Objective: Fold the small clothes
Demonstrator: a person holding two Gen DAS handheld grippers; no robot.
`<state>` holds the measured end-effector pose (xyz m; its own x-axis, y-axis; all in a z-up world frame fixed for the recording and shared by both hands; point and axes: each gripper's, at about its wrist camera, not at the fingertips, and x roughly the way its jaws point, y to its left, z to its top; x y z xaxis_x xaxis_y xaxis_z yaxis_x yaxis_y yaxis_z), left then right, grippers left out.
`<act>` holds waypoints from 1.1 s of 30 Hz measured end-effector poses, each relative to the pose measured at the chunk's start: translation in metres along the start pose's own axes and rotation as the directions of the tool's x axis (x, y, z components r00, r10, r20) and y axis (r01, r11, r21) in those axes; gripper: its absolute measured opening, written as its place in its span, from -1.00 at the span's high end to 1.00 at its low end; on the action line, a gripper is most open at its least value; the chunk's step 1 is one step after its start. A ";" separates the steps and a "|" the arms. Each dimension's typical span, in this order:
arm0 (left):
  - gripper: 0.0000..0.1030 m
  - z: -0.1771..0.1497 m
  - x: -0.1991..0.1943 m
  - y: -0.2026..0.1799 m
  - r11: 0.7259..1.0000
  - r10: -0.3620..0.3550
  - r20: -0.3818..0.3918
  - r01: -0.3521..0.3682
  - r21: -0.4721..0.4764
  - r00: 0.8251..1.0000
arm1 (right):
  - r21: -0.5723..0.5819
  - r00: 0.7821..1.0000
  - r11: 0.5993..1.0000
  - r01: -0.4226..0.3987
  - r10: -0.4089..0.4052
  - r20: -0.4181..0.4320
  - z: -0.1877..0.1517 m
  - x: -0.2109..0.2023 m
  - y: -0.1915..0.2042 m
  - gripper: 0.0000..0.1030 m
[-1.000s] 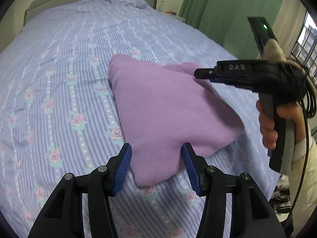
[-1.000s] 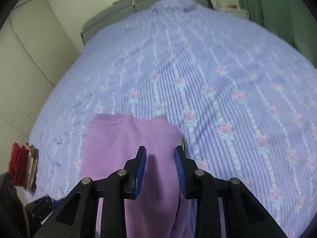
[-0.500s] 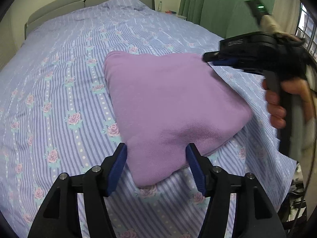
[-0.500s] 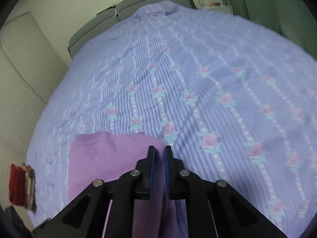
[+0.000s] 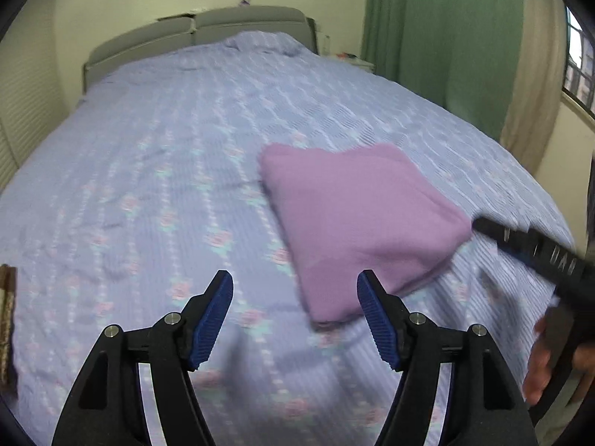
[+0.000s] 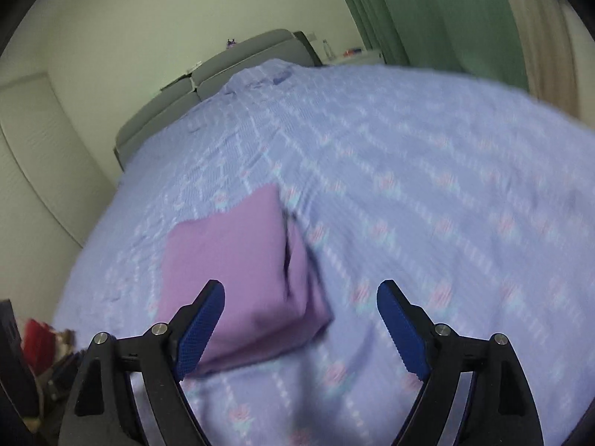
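Floral lilac bedspread (image 5: 156, 171), folded purple garment (image 5: 357, 219) lying on it.
My left gripper (image 5: 293, 316) and right gripper (image 6: 300, 325) both hang spread wide, holding nothing.

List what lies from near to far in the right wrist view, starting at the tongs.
Right tongs, open → folded purple garment → flowered bedspread → grey headboard → wall.

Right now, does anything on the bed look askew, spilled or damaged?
Nothing stands out. The folded purple knit garment lies as a compact bundle on the lilac floral bedspread, and both tools are open and clear of it.
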<state>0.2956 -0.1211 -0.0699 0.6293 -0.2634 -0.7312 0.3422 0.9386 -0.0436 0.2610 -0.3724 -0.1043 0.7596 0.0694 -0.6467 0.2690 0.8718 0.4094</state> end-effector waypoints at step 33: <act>-0.33 0.039 0.082 0.038 0.921 -0.347 -0.164 0.302 -0.246 0.924 | 0.339 0.978 0.927 -0.162 0.197 -0.072 -0.020 0.094 -0.026 -0.10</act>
<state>0.3874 -0.1155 -0.1047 0.3478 -0.5319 -0.7721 0.3336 0.8398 -0.4283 0.3140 -0.3790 -0.1884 0.7529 0.2750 -0.5979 0.3267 0.6325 0.7023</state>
